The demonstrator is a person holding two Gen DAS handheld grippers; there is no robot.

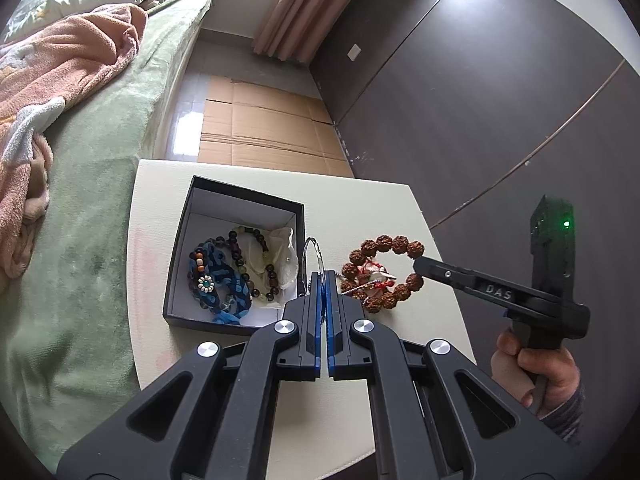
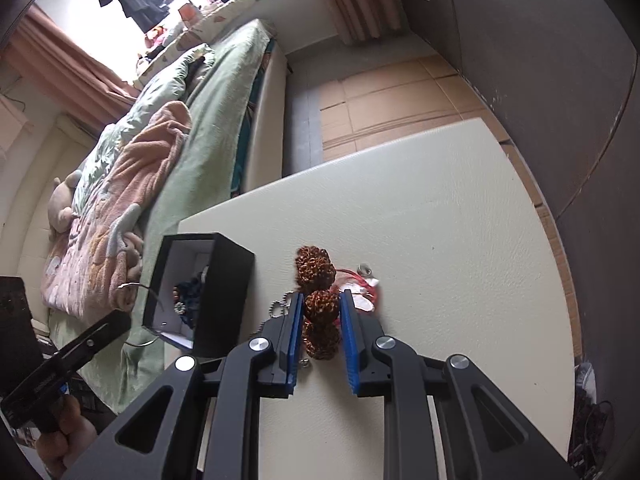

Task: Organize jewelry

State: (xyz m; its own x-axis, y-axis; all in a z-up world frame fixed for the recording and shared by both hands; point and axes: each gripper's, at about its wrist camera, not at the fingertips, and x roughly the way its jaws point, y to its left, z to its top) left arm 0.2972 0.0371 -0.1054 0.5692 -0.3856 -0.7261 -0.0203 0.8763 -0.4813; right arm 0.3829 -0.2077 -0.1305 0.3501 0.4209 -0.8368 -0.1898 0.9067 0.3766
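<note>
Cream table sits beside a bed on the left, with green sheet and a pink blanket. Dark panelled wall on the right, flattened cardboard on the tiled floor beyond. Pink curtains at the far window, bright daylight.

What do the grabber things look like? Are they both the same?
Yes. Both the left gripper and right gripper are black, with silver round bolts and blue-lined fingers. The right one has white letters "DAS" and a green light on its upright handle. The right hand shows a dark striped sleeve.
</note>
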